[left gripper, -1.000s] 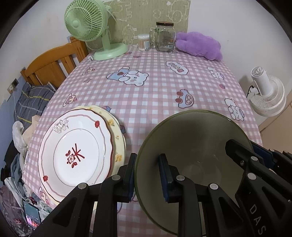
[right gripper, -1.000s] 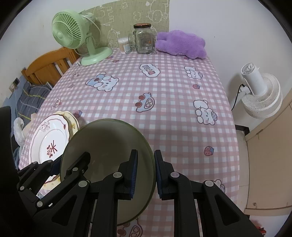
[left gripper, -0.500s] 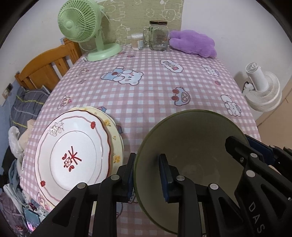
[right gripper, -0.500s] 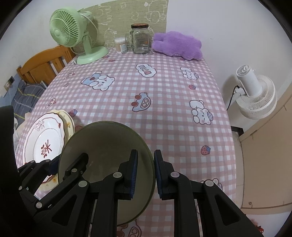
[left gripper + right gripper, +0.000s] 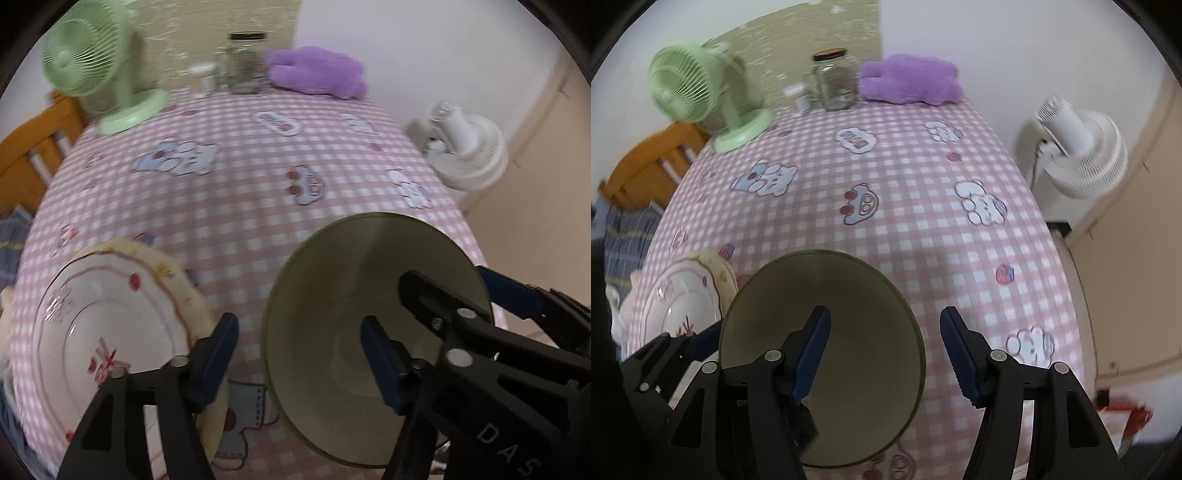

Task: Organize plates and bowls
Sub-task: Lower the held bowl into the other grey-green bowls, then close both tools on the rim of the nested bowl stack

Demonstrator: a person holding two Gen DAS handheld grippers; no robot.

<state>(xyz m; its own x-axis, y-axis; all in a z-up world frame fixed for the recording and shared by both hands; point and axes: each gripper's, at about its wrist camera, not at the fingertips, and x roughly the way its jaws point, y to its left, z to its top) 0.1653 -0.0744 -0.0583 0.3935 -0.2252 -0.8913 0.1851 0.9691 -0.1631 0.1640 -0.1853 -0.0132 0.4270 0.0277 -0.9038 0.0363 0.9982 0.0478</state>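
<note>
Both grippers pinched the green bowl before; now left gripper & right gripper jaws are opening, bowl let go beside plates. Next: prob pull away.

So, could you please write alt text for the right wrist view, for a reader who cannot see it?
The right gripper is opening over the rim of an olive-green bowl on a pink checked tablecloth, its pads clear of the rim. Stacked plates lie left of the bowl; a green fan, glass jar and purple plush toy stand at the far edge.
</note>
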